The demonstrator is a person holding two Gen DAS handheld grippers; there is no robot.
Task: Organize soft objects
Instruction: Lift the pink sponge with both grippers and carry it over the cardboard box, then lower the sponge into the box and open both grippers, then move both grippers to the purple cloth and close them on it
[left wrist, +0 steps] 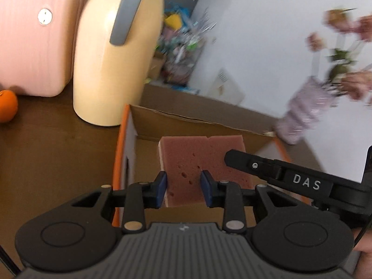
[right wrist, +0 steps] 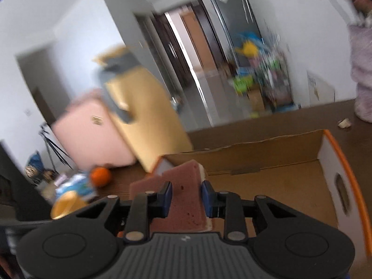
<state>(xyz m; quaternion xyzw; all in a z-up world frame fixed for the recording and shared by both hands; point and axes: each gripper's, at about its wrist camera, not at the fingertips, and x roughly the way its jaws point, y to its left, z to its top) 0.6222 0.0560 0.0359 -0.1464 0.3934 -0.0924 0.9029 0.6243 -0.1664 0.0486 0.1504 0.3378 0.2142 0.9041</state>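
A pink sponge [left wrist: 197, 153] with a thin white layer on one face hangs over an open cardboard box [left wrist: 186, 121] with orange edges. In the left wrist view my left gripper [left wrist: 184, 189] is shut on the sponge's near edge, its blue pads pressing both sides. A black finger of the other gripper reaches in from the right to the sponge's right side. The right wrist view shows my right gripper [right wrist: 187, 197] shut on the same kind of pink sponge [right wrist: 186, 179], held on edge above the box [right wrist: 279, 148]. The box floor that shows is bare.
A cream-yellow case [left wrist: 111, 65] with a grey handle and a pink case [left wrist: 34, 46] stand on the brown table [left wrist: 58, 162] left of the box. An orange [left wrist: 7, 107] lies by them. A vase of flowers [left wrist: 307, 111] stands right of the box.
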